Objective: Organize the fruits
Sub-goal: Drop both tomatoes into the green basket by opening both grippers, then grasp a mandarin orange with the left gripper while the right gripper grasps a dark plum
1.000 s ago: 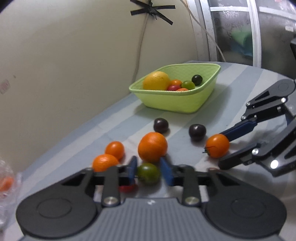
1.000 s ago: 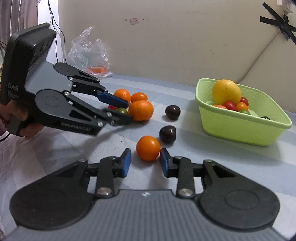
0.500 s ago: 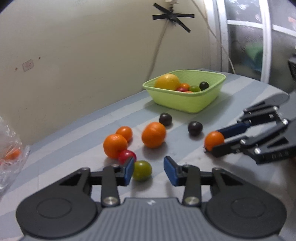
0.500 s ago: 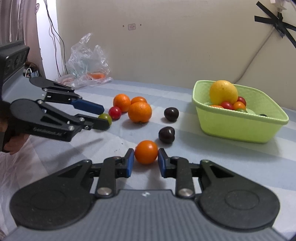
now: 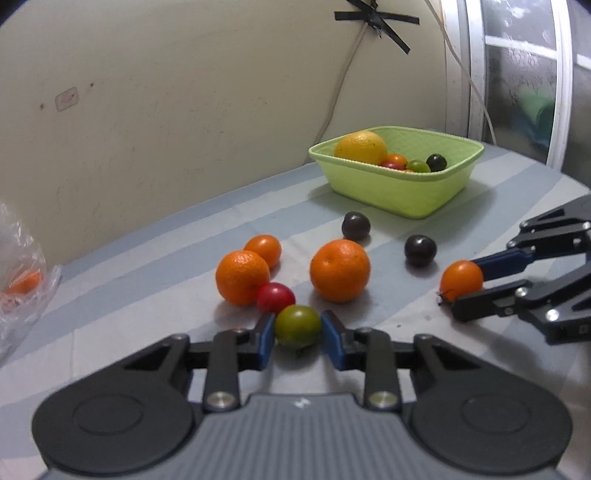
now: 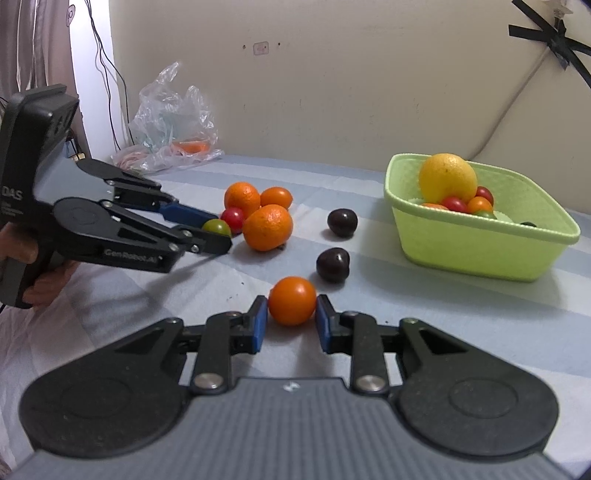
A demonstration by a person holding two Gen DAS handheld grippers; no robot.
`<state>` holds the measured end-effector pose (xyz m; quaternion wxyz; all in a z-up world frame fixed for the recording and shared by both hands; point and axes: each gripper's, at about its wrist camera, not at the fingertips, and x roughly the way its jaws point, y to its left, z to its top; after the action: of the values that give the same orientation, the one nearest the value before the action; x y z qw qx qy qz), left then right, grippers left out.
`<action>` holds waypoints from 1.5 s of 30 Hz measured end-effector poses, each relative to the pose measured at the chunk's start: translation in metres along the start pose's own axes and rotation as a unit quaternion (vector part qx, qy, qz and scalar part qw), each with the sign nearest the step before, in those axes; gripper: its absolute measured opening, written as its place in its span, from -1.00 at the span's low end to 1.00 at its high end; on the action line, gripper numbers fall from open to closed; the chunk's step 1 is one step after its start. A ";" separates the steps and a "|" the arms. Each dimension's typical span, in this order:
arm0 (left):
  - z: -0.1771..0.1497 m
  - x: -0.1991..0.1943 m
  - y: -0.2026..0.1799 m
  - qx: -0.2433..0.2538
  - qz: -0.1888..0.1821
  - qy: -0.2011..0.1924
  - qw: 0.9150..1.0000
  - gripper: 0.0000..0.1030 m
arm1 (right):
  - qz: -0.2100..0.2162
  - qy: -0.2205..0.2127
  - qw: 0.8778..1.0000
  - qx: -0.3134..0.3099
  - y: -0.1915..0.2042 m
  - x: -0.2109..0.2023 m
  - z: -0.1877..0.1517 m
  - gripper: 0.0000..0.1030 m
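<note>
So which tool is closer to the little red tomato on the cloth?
Left. The left tool grips the green tomato right beside the red tomato. The right tool grips a small orange fruit farther away, past the big orange.

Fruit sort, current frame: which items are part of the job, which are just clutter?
Job:
- green tomato, left gripper shut on it
- small orange tomato, right gripper shut on it
- loose oranges, red tomato, dark plums
- green basket, partly filled

Clutter:
- plastic bag
- black tape cross and cable on the wall
</note>
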<state>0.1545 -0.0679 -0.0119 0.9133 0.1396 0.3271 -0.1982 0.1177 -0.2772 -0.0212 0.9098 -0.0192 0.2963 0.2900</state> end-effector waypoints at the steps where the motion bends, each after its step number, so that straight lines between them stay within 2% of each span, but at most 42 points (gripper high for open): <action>1: -0.002 -0.004 0.000 -0.004 0.001 -0.003 1.000 -0.46 | 0.001 -0.001 1.000 -0.002 -0.001 0.000 0.000 -0.42; 4: -0.010 -0.018 0.000 -0.024 0.002 -0.005 1.000 -0.46 | 0.007 -0.014 1.000 -0.006 0.001 -0.004 0.000 -0.42; 6: -0.009 -0.029 0.003 -0.051 -0.016 -0.015 0.998 -0.46 | 0.013 -0.032 0.999 -0.001 0.001 -0.011 0.001 -0.42; 8: 0.002 -0.039 0.006 -0.071 -0.044 -0.038 0.996 -0.46 | 0.009 -0.062 0.998 -0.001 -0.002 -0.021 0.006 -0.42; 11: 0.034 -0.038 0.001 -0.066 -0.070 -0.074 0.993 -0.46 | -0.025 -0.107 0.994 0.009 -0.016 -0.034 0.018 -0.42; 13: 0.058 -0.030 -0.010 -0.053 -0.091 -0.094 0.990 -0.45 | -0.060 -0.131 0.989 0.025 -0.034 -0.040 0.026 -0.42; 16: 0.088 -0.007 -0.035 -0.018 -0.114 -0.119 0.986 -0.44 | -0.105 -0.142 0.983 0.052 -0.065 -0.039 0.032 -0.41; 20: 0.110 0.037 -0.059 -0.007 -0.138 -0.101 0.985 -0.43 | -0.141 -0.131 0.979 0.069 -0.093 -0.028 0.031 -0.40; 24: 0.115 0.064 -0.072 -0.003 -0.132 -0.079 0.988 -0.40 | -0.149 -0.141 0.975 0.085 -0.106 -0.024 0.024 -0.36; 25: 0.115 0.068 -0.074 -0.003 -0.133 -0.074 0.988 -0.35 | -0.148 -0.141 0.975 0.091 -0.109 -0.024 0.023 -0.26; 26: 0.115 0.070 -0.075 -0.002 -0.133 -0.072 0.989 -0.21 | -0.148 -0.142 0.974 0.094 -0.110 -0.023 0.022 -0.24; 28: 0.114 0.063 -0.072 -0.001 -0.130 -0.083 0.988 -0.18 | -0.149 -0.144 0.974 0.097 -0.115 -0.024 0.020 -0.24; 32: 0.113 0.030 -0.034 -0.035 -0.098 -0.109 0.989 -0.18 | -0.140 -0.164 0.970 0.108 -0.115 -0.033 0.019 -0.24; 35: 0.096 -0.005 0.009 -0.078 -0.054 -0.117 0.989 -0.18 | -0.126 -0.183 0.969 0.108 -0.108 -0.042 0.019 -0.23; 37: 0.081 -0.025 0.032 -0.096 -0.026 -0.114 0.988 -0.18 | -0.101 -0.187 0.971 0.108 -0.100 -0.046 0.022 -0.24; 41: 0.040 -0.054 0.053 -0.115 0.002 -0.096 0.989 -0.18 | -0.053 -0.173 0.981 0.077 -0.070 -0.046 0.026 -0.26; 45: 0.011 -0.061 0.049 -0.123 -0.014 -0.081 0.989 -0.18 | -0.019 -0.114 0.992 0.045 -0.038 -0.026 0.022 -0.26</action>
<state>0.1398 -0.0126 0.0427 0.9442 0.0052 0.2761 -0.1795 0.1333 -0.3179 0.0062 0.9429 0.0493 0.2029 0.2596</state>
